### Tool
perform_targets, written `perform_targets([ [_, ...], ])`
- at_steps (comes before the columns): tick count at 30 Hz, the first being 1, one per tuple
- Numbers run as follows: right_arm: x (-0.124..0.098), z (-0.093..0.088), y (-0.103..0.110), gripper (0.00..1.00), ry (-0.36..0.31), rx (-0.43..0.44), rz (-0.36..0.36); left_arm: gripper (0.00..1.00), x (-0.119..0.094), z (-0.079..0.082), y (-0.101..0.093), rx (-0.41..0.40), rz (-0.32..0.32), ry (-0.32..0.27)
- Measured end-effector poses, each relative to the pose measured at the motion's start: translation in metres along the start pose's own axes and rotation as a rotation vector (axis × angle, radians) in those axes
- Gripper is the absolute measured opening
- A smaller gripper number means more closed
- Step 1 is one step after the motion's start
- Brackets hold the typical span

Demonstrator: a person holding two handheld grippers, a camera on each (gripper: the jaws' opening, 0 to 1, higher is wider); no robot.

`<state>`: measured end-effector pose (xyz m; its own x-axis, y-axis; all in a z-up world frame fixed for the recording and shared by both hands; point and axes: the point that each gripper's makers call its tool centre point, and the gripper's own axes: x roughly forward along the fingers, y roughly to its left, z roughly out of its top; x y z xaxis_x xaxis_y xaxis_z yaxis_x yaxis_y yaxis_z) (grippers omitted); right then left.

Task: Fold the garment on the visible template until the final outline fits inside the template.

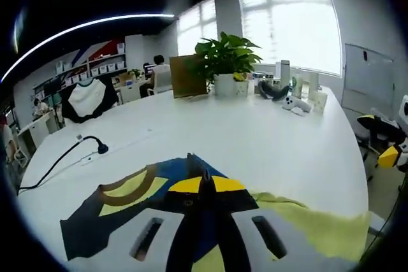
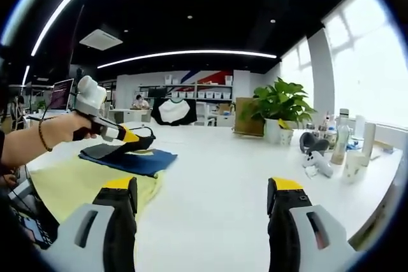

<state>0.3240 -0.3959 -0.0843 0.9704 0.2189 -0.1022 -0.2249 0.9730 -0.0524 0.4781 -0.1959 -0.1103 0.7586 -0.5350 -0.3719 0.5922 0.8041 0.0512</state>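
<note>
1. While the garment [image 1: 159, 199] lies flat on the white table [image 1: 255, 138], it sits at 6 o'clock in the left gripper view: dark navy and blue panels, yellow patches, a brown collar band at about 8 o'clock.
2. Same garment in the right gripper view [image 2: 131, 157] is at 9 o'clock, a dark blue slab resting on a pale yellow sheet [image 2: 89, 186]; that sheet also shows at 4 o'clock in the left gripper view [image 1: 319, 224].
3. Left gripper [image 1: 205, 183]: jaws clenched together, tips pressed at the garment's yellow patch. Can't tell whether cloth is actually pinched between them.
4. Seen from the right gripper view, the left gripper [image 2: 137, 139] is held by a person's hand [image 2: 67, 128], its yellow-and-black tips down on the garment's upper edge.
5. Right gripper [image 2: 204, 199]: jaws released, spread wide, nothing between them, hovering above bare table near the garment's 4 o'clock side.
6. Black cable [image 1: 64, 157] snakes across the table at 9 o'clock in the left gripper view, well apart from the garment.
7. Potted plant [image 1: 226, 62] in a white pot at 12 o'clock, far table edge; a brown board [image 1: 186, 76] just beside it.
8. Bottles and cups [image 2: 341, 144] cluster at 3 o'clock in the right gripper view.
9. Black-and-white shirt [image 2: 173, 111] displayed in the background, near 11 o'clock.
</note>
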Motion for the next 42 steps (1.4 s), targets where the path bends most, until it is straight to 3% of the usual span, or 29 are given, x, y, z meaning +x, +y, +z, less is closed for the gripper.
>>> perform_targets([
  [8, -0.001, -0.002, -0.003, 0.86, 0.003, 0.006, -0.007, 0.04, 0.023, -0.026, -0.010, -0.025, -0.022, 0.054],
  [19, -0.001, -0.004, -0.003, 0.86, 0.013, 0.006, -0.005, 0.04, 0.035, -0.051, -0.020, -0.052, -0.050, 0.073],
  [32, -0.001, -0.005, -0.002, 0.86, 0.016, 0.005, -0.004, 0.08, 0.038, -0.055, -0.029, -0.073, -0.087, 0.041],
  [35, -0.001, -0.005, 0.000, 0.86, 0.018, 0.004, -0.001, 0.13, 0.039, -0.049, -0.044, -0.063, -0.174, -0.019],
  [37, -0.001, -0.005, 0.000, 0.86, 0.019, 0.003, 0.001, 0.18, 0.036, -0.049, -0.045, -0.061, -0.177, -0.025],
  [39, -0.001, -0.004, -0.001, 0.86, 0.017, 0.005, -0.001, 0.31, 0.035, -0.038, -0.042, -0.004, -0.166, -0.075],
  [42, -0.002, -0.004, -0.002, 0.86, 0.015, 0.004, -0.007, 0.59, 0.032, -0.025, -0.036, 0.089, -0.135, -0.131],
])
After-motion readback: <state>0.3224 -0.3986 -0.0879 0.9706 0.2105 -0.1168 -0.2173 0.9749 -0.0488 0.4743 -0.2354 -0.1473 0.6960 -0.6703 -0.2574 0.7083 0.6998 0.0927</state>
